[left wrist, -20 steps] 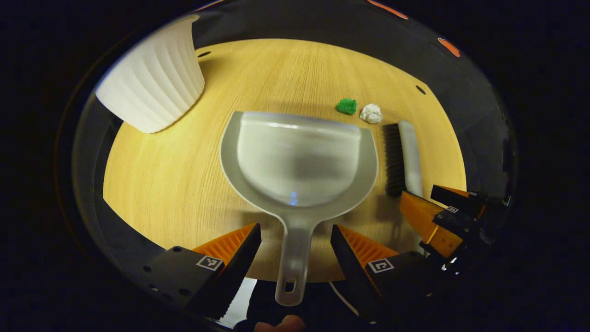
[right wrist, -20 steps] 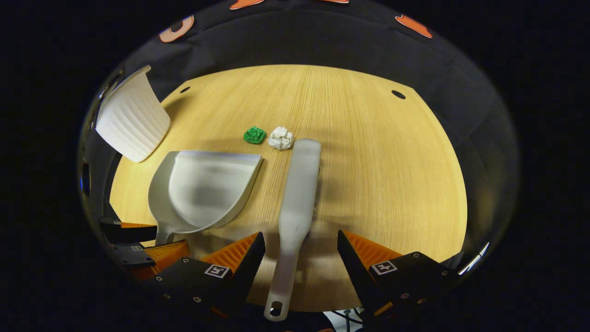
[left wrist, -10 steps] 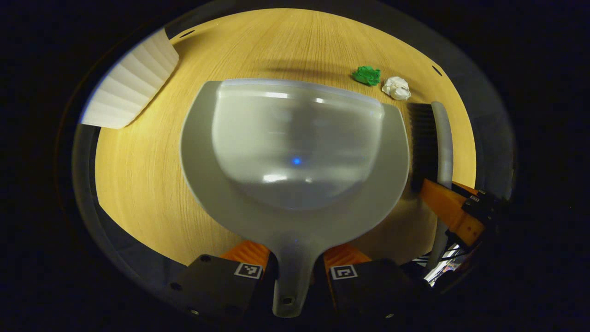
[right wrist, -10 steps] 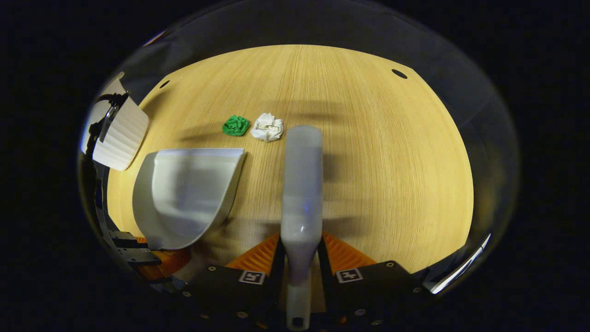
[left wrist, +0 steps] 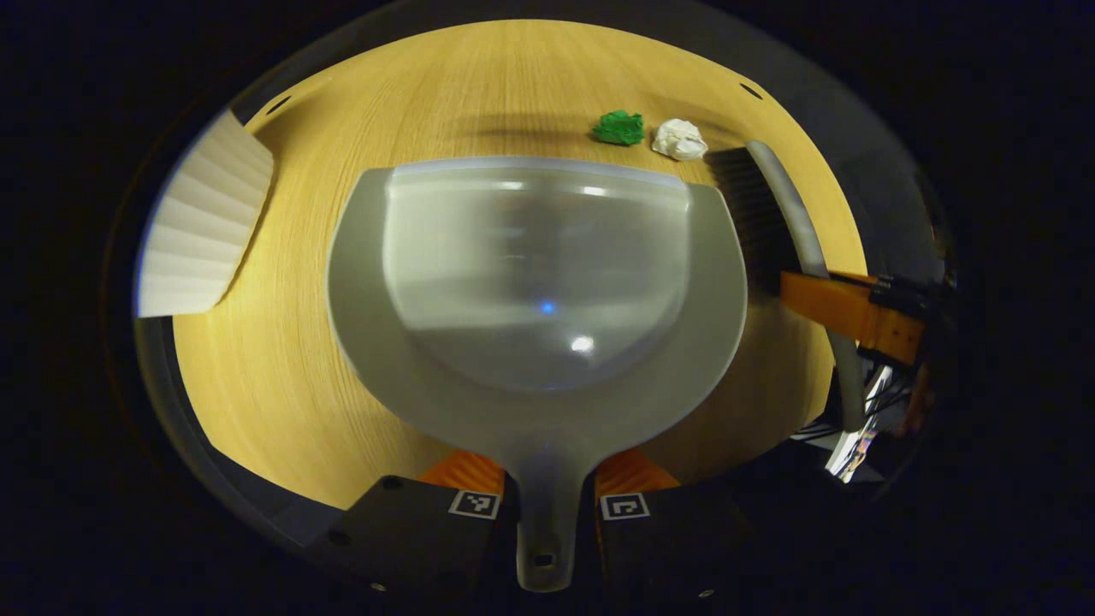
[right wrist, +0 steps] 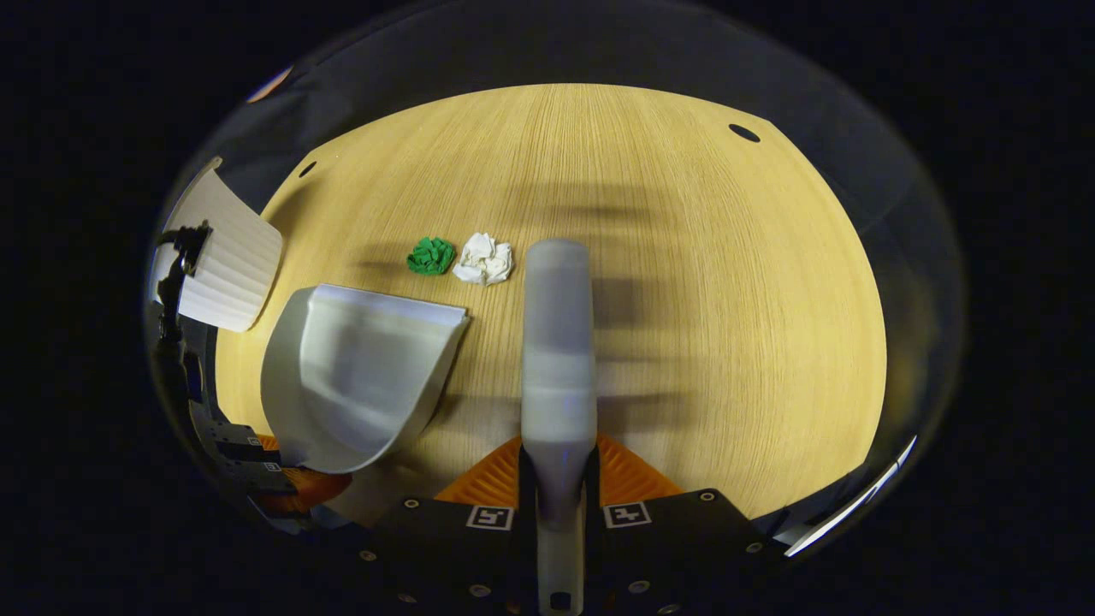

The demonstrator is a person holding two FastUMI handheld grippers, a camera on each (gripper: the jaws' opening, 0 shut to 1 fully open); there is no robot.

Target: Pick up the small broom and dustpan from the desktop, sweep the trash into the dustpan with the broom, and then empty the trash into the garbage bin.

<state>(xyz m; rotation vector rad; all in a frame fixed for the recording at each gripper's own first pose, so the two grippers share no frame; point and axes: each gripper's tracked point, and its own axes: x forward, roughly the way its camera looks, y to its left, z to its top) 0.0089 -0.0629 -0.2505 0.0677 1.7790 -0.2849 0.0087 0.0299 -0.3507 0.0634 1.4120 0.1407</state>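
Left gripper view: the left gripper is closed on the handle of the grey plastic dustpan over the round wooden desktop. The right gripper clamps the grey broom beside the green paper ball and the white paper ball; the white ribbed bin stands at the left edge.

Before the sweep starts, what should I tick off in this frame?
1. Left claw closed on the dustpan handle: ok.
2. Right claw closed on the small broom handle: ok.
3. Green paper wad and white paper wad on the desktop, side by side: ok.
4. Dustpan's open edge faces the wads: ok; they lie just beyond it, toward the broom side.
5. Bristles beyond the wads for a pull toward the pan: not ok; broom tip is beside the white wad.
6. White ribbed garbage bin standing at the desktop's edge: ok.
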